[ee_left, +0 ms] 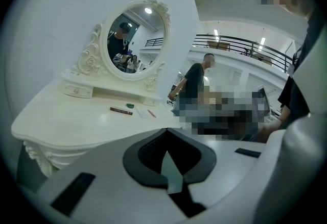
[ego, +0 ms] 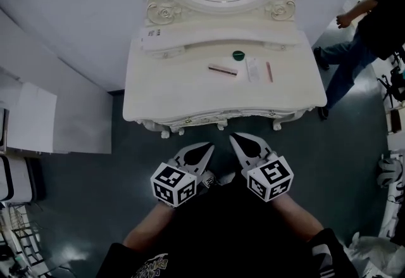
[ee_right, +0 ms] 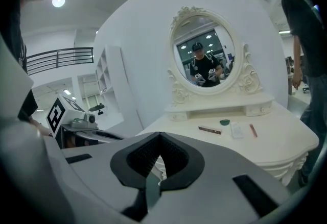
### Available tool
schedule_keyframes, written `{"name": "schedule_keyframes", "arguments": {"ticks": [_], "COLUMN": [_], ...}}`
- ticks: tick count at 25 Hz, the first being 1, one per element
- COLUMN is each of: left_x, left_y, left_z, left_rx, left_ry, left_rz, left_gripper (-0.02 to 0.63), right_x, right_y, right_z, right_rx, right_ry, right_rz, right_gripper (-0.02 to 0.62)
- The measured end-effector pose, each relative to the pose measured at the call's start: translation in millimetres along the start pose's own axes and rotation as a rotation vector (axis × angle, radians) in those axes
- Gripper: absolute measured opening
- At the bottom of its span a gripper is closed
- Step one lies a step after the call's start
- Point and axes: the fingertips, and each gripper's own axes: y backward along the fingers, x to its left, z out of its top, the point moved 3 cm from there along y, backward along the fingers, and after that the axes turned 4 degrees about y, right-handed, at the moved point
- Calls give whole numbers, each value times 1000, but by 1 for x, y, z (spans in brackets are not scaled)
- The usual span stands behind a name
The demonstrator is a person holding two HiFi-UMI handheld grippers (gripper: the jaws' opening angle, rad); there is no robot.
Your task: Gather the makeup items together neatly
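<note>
The left tongs [ego: 210, 145] and right tongs [ego: 233, 136] are both pinched together, empty. Ahead lie a dark stick [ego: 223, 69] and a pink pencil [ego: 269, 71]: probably light, stiff, roll-prone; pinch mid-length.

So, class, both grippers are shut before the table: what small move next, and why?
Likely bring the right gripper forward to the red pencil, opening its jaws: it is shut, empty, short of the table, and that pencil lies nearest its side.
</note>
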Motion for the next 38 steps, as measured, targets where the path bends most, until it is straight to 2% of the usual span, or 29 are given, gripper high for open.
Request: {"name": "schedule_keyframes", "arguments": {"ticks": [5,10,13,18,30,34,38], "left_x": [2,7,14,31,53,60,64], "left_y": [-13,-39,-56,-80,-106,-113,-121], "left_z": [2,21,37,58,77,81,83], "left_rx": [8,-12,-34,-57,-84,-103,-106], "left_ry": [26,49,50,39,61,79,89], "left_rz": [11,36,63,124,237,272,284], "left_gripper": [8,8,8,8,8,8,8], "right_x": [-23,-63,-92,-132,-183,-197,-211], "right_y": [-3,-12,-26,-53,-103,-119,-138], "right_z": [5,18,26,35,25,20,11], "right_rx": [13,42,57,71,153,182,228], "right_ry": [16,86,137,164,195,211,260], "right_rz": [-13,-24,-25,-8,48,74,80], "right_gripper": [29,29,29,29,33,102,129]}}
